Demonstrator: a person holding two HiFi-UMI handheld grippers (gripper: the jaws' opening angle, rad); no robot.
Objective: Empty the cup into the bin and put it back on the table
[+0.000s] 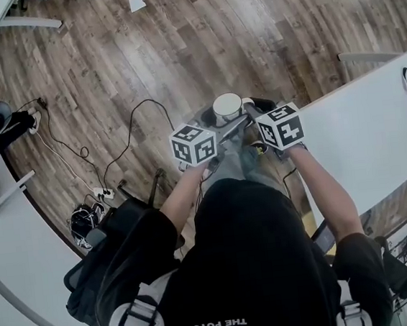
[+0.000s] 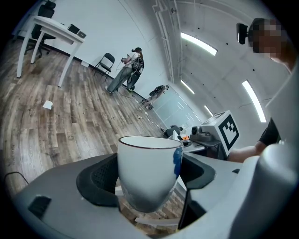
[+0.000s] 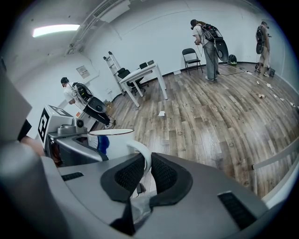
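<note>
Two tools hold one upright white cup [image 2: 145, 161]: left tool [image 2: 148, 184] clamps its body, right tool [image 3: 145, 173] pinches its handle [image 3: 141, 150].

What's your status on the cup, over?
Left gripper clamped on body of white ceramic cup; right gripper pinching its handle. Cup upright, over grey-brown wooden floor beside white table. No bin in view.

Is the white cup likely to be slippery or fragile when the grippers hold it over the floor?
Probably slippery: the cup looks smooth and glazed, with a rounded base. Likely fragile: it seems ceramic, above a hard wood floor. The thin handle in the right gripper might let it swing.
</note>
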